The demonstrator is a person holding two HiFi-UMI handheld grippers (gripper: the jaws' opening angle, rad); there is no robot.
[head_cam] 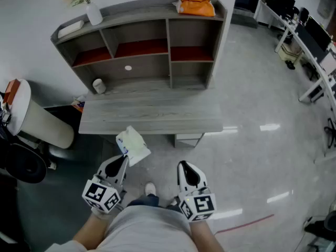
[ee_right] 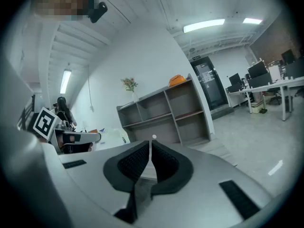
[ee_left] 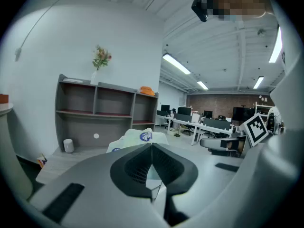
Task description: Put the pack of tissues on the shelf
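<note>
1. Pack of tissues (head_cam: 134,145): pale soft wrap with a blue round logo, pinched in the left claw (head_cam: 124,159), near the counter's (head_cam: 152,114) front edge.
2. Right claw (head_cam: 184,166): closed, empty.
3. Shelf (head_cam: 168,46) top carries an orange packet (head_cam: 196,6) and a flower vase (head_cam: 94,13).

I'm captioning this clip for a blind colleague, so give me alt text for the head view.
Seen from above, the left claw grips a white pack of tissues before a grey desk carrying an open shelf unit. The right claw is closed and empty. On the shelf's top sit an orange packet and a vase of flowers.
</note>
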